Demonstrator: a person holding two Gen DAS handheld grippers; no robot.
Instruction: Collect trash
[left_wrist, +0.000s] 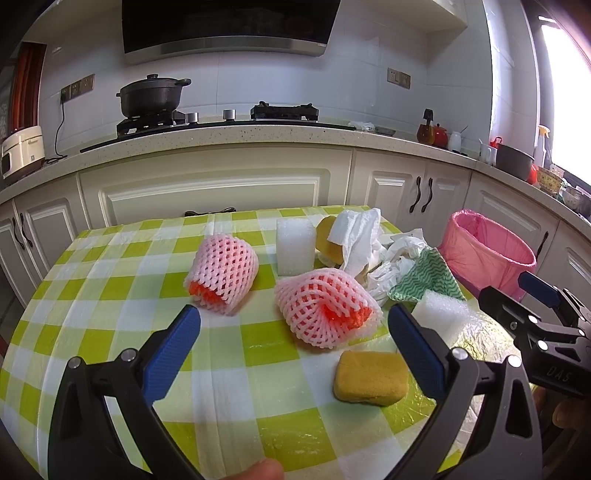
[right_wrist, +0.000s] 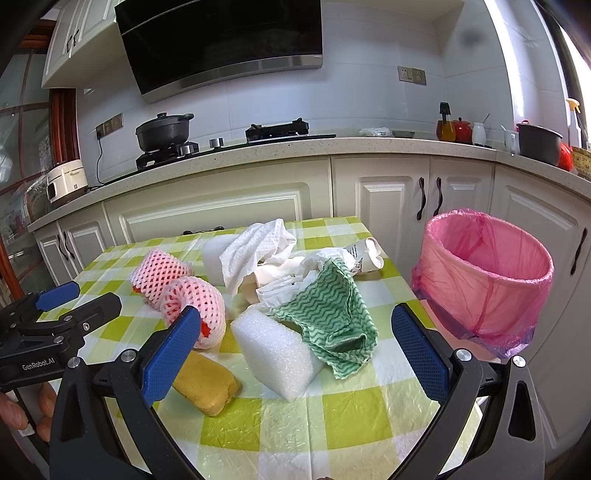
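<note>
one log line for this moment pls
phase: pre-grasp | left gripper: open, empty | right gripper: open, empty | trash on table: all uncollected | bin: beside the table's right edge

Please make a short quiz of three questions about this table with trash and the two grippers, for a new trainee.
1. True or false: the pink-lined bin stands on the checked tablecloth.
2. Which item lies nearest in front of the right gripper? A) the white foam block B) the black pot C) the rice cooker
3. Fill in: the left gripper is ____ and holds nothing.

Key
1. False. The bin stands beside the table, past its right edge.
2. A. The foam block lies between the open fingers, with the green wavy cloth draped against it.
3. Open. The nearer pink foam net lies ahead, untouched.
</note>
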